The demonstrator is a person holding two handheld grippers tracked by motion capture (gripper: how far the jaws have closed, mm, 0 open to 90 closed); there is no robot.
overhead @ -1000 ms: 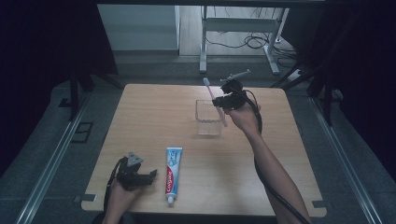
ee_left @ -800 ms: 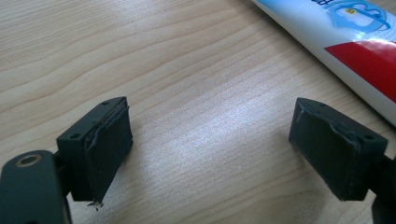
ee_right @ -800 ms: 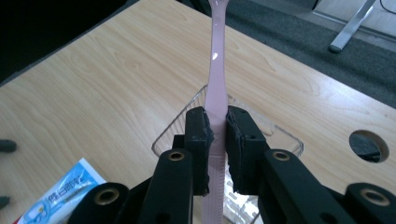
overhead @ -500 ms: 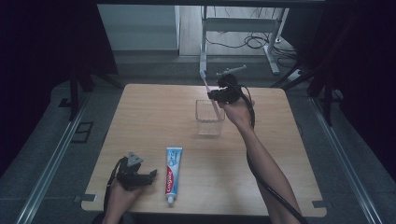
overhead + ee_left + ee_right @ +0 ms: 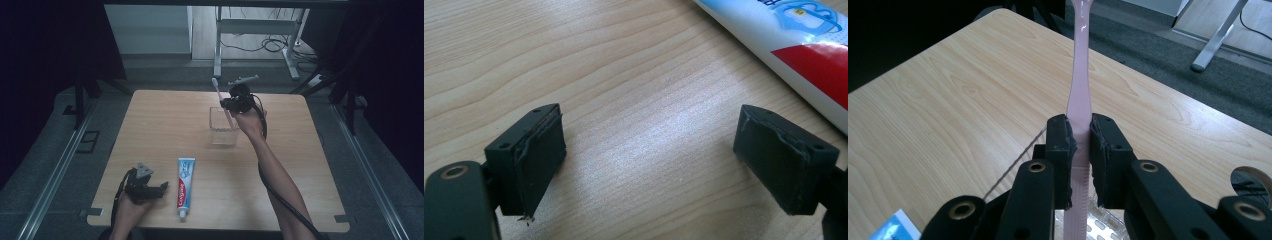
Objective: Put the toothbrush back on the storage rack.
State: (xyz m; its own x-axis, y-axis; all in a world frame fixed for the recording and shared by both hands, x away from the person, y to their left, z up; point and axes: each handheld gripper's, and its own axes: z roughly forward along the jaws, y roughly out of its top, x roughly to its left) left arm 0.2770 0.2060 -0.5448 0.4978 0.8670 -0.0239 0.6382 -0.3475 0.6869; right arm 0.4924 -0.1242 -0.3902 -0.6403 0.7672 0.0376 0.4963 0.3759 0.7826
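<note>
- The left gripper [image 5: 161, 188] rests at the near edge of the surface [image 5: 160, 125]. In the left gripper view its fingers [image 5: 531, 157] stand spread, with bare wood between them and nothing held.
- The toothpaste tube [image 5: 185, 186] lies flat just beside the left gripper, apart from it. Its long axis runs from near to far, with the cap toward the near edge. In the left gripper view one stretch of the tube [image 5: 794, 47] shows at the upper right, cut off by the frame.
- The clear container [image 5: 223, 126] stands past the middle of the surface. Its walls are transparent and hard to make out; in the right gripper view a corner of its rim [image 5: 1098, 212] shows below the fingers.
- The right gripper [image 5: 231, 105] hovers at the far right side of the container. Its fingers [image 5: 1060, 145] pinch the pink toothbrush [image 5: 1079, 90] by the handle.
- The toothbrush [image 5: 223, 102] has its long axis steep, head up and leaning away, and lower end pointing down into or just above the container. This relation governs the coming move: the container opening lies directly below the fingers, so a lowering should seat the brush. The right hand is the nearer hand by far.
- Whether the handle end touches the container floor cannot be told. The head is cropped in the right gripper view.
</note>
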